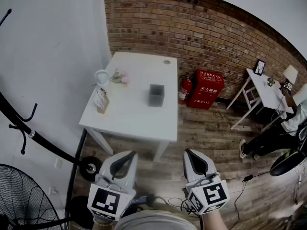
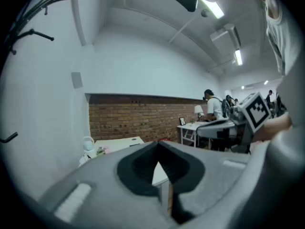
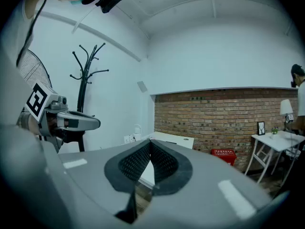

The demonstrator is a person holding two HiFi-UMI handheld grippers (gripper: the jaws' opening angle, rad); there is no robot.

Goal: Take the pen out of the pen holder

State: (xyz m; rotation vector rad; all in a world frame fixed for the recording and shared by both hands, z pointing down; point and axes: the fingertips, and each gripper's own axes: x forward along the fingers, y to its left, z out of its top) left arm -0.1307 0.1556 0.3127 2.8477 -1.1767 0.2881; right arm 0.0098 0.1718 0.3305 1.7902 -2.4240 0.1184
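Down at the bottom of the frame the left gripper [image 1: 128,153] and right gripper [image 1: 190,152] both have their jaws pressed together on nothing, well apart from the dark pen holder [image 1: 156,95] standing mid-frame on the white table [image 1: 132,114].

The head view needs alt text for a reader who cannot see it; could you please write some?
Seen from above, the left tongs and right tongs, both shut and empty, hang over a wood floor short of a white table bearing a dark grey pen holder. A brick wall stands behind.
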